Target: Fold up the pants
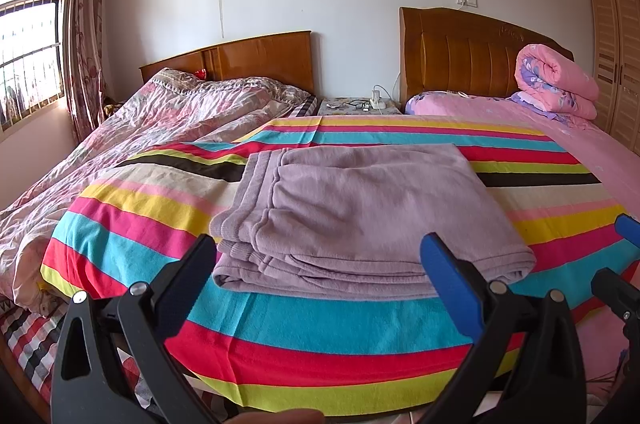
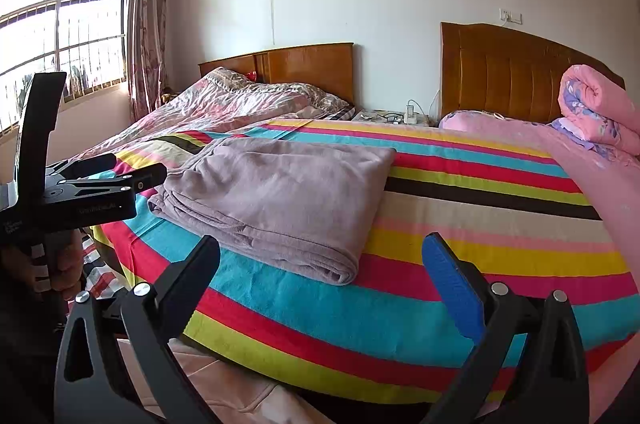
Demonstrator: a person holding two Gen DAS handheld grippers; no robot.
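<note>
Left wrist view: soft mauve fleece pants (image 1: 360,208) lie folded on the striped bedspread (image 1: 320,344); limp and light, best pinched at near layered edges. Both hand-held grippers (image 1: 320,264) (image 2: 320,264) gape empty.

Folded into a flat stack, the mauve pants (image 2: 276,200) lie near the left front corner of the striped bedspread (image 2: 500,224), while the right gripper (image 2: 320,264) hangs wide apart and empty at the bedspread's front edge.
</note>
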